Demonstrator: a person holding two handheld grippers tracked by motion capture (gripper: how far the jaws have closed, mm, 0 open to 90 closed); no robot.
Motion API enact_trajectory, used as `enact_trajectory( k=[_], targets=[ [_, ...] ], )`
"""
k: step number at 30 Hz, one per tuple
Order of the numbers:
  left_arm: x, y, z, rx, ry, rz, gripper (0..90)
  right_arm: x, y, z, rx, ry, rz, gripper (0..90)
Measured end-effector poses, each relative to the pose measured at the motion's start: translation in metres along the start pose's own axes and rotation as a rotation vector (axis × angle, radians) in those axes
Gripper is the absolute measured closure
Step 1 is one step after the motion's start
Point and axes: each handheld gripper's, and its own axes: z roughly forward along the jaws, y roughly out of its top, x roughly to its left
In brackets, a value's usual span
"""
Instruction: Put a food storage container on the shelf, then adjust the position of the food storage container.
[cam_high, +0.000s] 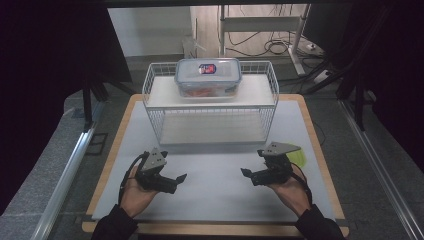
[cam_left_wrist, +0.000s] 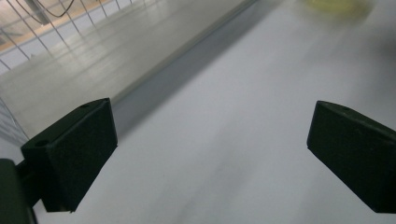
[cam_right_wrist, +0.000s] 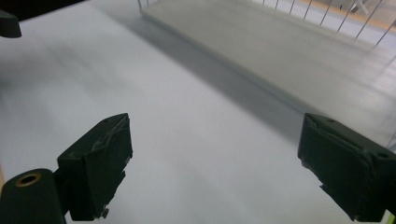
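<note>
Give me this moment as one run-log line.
left gripper: open, empty | right gripper: open, empty | lidded container: on wire rack top shelf

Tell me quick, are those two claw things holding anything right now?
Left gripper: open, jaws wide apart, nothing between them.
Right gripper: open, jaws wide apart, nothing between them.

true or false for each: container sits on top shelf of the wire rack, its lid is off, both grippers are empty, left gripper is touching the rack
The container sits on the wire rack's top shelf: true.
Its lid is off: false, the lid is on.
The left gripper and the right gripper are both empty: true, jaws open over the white mat with nothing between them.
The left gripper touches the rack: false, it is apart from it, in front of it.
</note>
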Motion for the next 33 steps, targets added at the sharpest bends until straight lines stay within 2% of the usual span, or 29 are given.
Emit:
enact_trajectory(
  k=[3, 6, 11, 13, 15, 17, 20, 22, 25, 26, 27, 28, 30, 31, 32, 33],
  targets=[
    [-0.002, -0.006, 0.002, 0.003, -0.007, -0.006, 0.9, 0.002, -0.007, 0.001, 0.024, -0.014, -0.006, 8.9],
    [-0.003, -0.012, 0.004, 0.004, 0.009, 0.004, 0.7, 0.0, -0.01, 0.002, 0.037, -0.022, 0.004, 8.0],
    [0.0, -0.016, 0.007, -0.016, -0.009, -0.022, 0.0, -0.004, -0.011, 0.003, 0.051, -0.029, 0.018, 3.4],
    [0.0, -0.019, 0.009, -0.009, -0.005, -0.013, 0.0, -0.006, -0.012, 0.003, 0.068, -0.033, 0.036, 2.0],
    [-0.001, -0.019, 0.008, -0.029, 0.006, 0.004, 0.0, -0.008, -0.012, 0.003, 0.069, -0.034, 0.05, 3.8],
    [-0.001, -0.019, 0.006, -0.039, 0.012, 0.005, 0.3, -0.009, -0.011, 0.0, 0.07, -0.05, 0.06, 11.0],
    [0.0, -0.02, 0.004, -0.052, 0.017, -0.004, 1.1, -0.014, -0.009, -0.008, 0.055, -0.07, 0.074, 28.6],
    [0.001, -0.021, 0.004, -0.05, 0.02, -0.011, 1.2, -0.017, -0.009, -0.014, 0.056, -0.087, 0.059, 43.7],
    [0.002, -0.023, 0.005, -0.038, 0.016, -0.017, 1.5, -0.025, -0.01, -0.021, 0.049, -0.122, 0.054, 58.6],
    [0.002, -0.023, 0.006, -0.035, 0.016, -0.017, 1.6, -0.029, -0.011, -0.023, 0.045, -0.125, 0.051, 62.9],
    [0.002, -0.023, 0.006, -0.035, 0.016, -0.017, 1.7, -0.029, -0.011, -0.023, 0.045, -0.125, 0.051, 62.9],
    [0.002, -0.023, 0.006, -0.033, 0.016, -0.017, 1.8, -0.036, -0.013, -0.028, 0.04, -0.159, 0.048, 72.4],
    [0.001, -0.023, 0.007, -0.026, 0.017, -0.01, 2.1, -0.046, -0.016, -0.034, 0.022, -0.181, 0.066, 81.7],
    [0.001, -0.023, 0.007, -0.026, 0.017, -0.01, 2.2, -0.046, -0.016, -0.034, 0.022, -0.181, 0.066, 81.7],
    [0.001, -0.023, 0.008, -0.021, 0.017, -0.011, 2.3, -0.055, -0.018, -0.041, 0.003, -0.21, 0.084, 89.0],
    [0.001, -0.023, 0.008, -0.016, 0.015, -0.012, 2.4, -0.059, -0.019, -0.044, -0.006, -0.226, 0.095, 89.8]
  ],
)
